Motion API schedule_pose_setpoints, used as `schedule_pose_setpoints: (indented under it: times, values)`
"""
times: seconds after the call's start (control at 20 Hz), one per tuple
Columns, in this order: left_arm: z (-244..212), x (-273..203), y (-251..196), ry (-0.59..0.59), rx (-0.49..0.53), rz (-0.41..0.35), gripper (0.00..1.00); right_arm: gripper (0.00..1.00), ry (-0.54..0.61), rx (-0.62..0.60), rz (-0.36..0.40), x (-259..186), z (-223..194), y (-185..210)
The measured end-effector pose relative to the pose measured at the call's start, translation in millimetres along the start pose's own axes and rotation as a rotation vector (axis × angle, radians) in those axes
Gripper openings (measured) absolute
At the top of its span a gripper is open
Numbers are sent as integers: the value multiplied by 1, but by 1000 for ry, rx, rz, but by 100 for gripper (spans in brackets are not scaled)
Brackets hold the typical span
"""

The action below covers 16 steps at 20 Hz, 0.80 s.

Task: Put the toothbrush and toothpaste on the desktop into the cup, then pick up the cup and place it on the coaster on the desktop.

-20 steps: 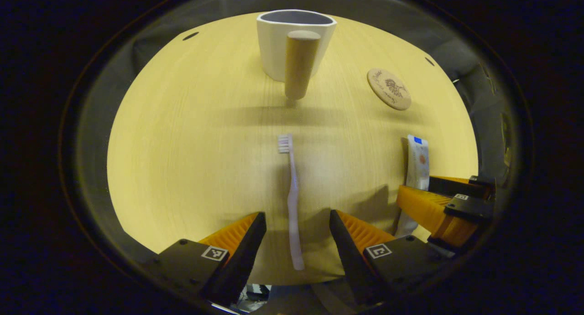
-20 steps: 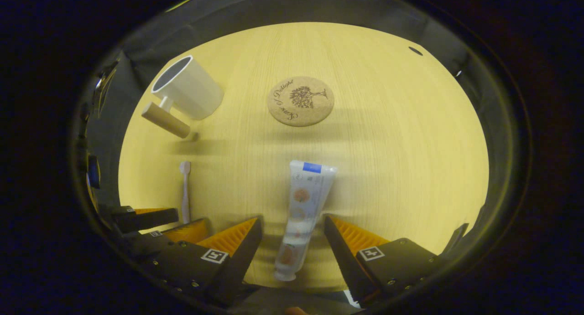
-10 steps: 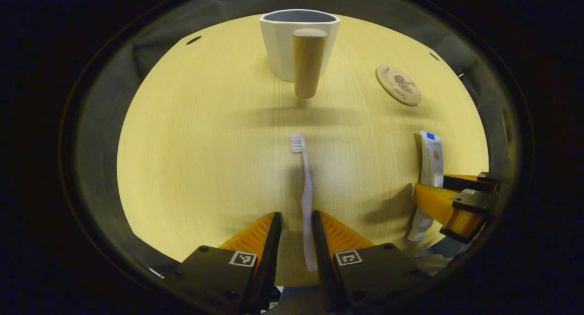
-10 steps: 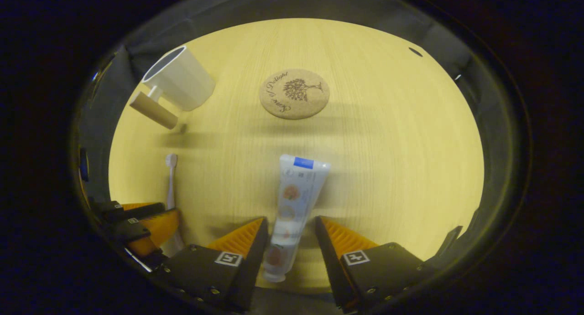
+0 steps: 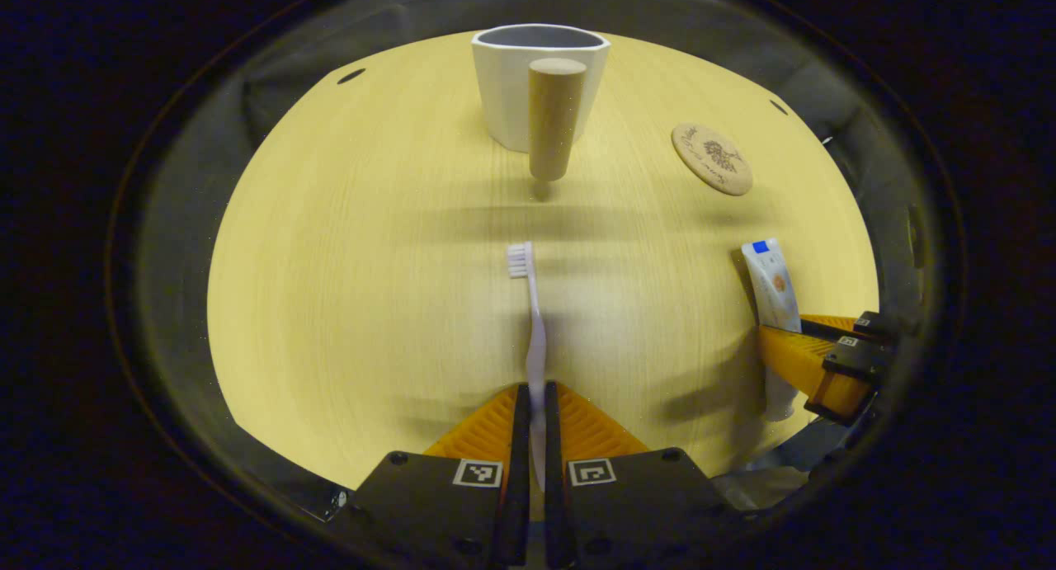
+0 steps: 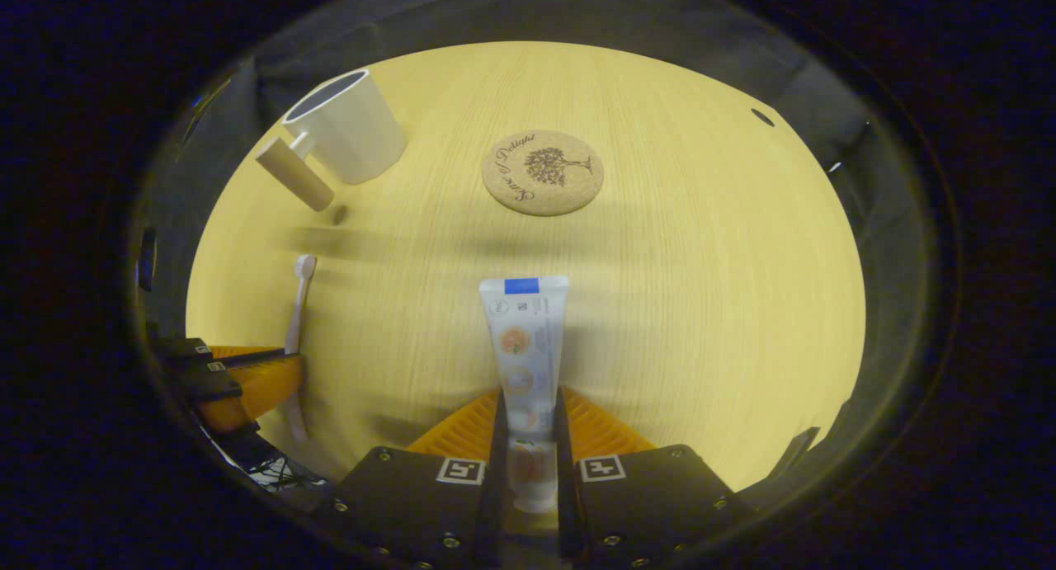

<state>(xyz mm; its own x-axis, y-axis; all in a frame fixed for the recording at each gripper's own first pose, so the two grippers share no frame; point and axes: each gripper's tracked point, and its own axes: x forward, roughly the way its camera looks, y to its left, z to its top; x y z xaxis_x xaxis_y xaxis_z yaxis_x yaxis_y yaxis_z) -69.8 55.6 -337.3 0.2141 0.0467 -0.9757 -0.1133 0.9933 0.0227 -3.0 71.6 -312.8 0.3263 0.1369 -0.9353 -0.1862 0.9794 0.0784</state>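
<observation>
My left gripper [image 5: 535, 393] is shut on the handle of a pale toothbrush [image 5: 532, 314], whose bristles point toward the white cup [image 5: 528, 91] with a wooden handle [image 5: 553, 120] at the table's far side. My right gripper [image 6: 528, 397] is shut on the lower end of a white toothpaste tube [image 6: 524, 339], its flat end pointing away from me. A round cork coaster [image 6: 543, 173] lies beyond the tube, to the right of the cup [image 6: 351, 137]. In the left gripper view the right gripper [image 5: 813, 364] holds the tube [image 5: 771, 285] at far right.
The light wooden tabletop [image 5: 371, 265] has small dark holes near its far corners [image 5: 351, 76]. Black cloth walls surround the table. In the right gripper view the left gripper [image 6: 247, 380] with the toothbrush [image 6: 297, 306] sits at lower left.
Both grippers went from open, straddling their objects, to shut: the left on the toothbrush, the right on the toothpaste tube. The tube now points straight ahead.
</observation>
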Motion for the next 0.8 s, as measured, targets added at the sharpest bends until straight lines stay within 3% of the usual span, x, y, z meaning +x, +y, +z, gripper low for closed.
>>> schedule_pose_setpoints:
  times: [0.05, 0.1, 0.15, 0.4, 0.8]
  values:
    - [-4, 3, 0, 1, 7, -10, 11, 27, -29, 9, 13, 1, 2, 3]
    - [-1, 1, 0, -20, 13, -25, 17, 18, -31, 3, 28, -1, 3, 2]
    - [-3, 0, 0, -27, 3, -36, 11, 18, -46, 14, 42, -4, 5, 1]
    - [-5, -9, 5, -99, -52, -83, 11, 18, -101, 81, 87, -14, 11, 1]
    - [14, -44, 26, -262, -143, -94, 11, 18, -239, 49, 155, -53, 33, 20]
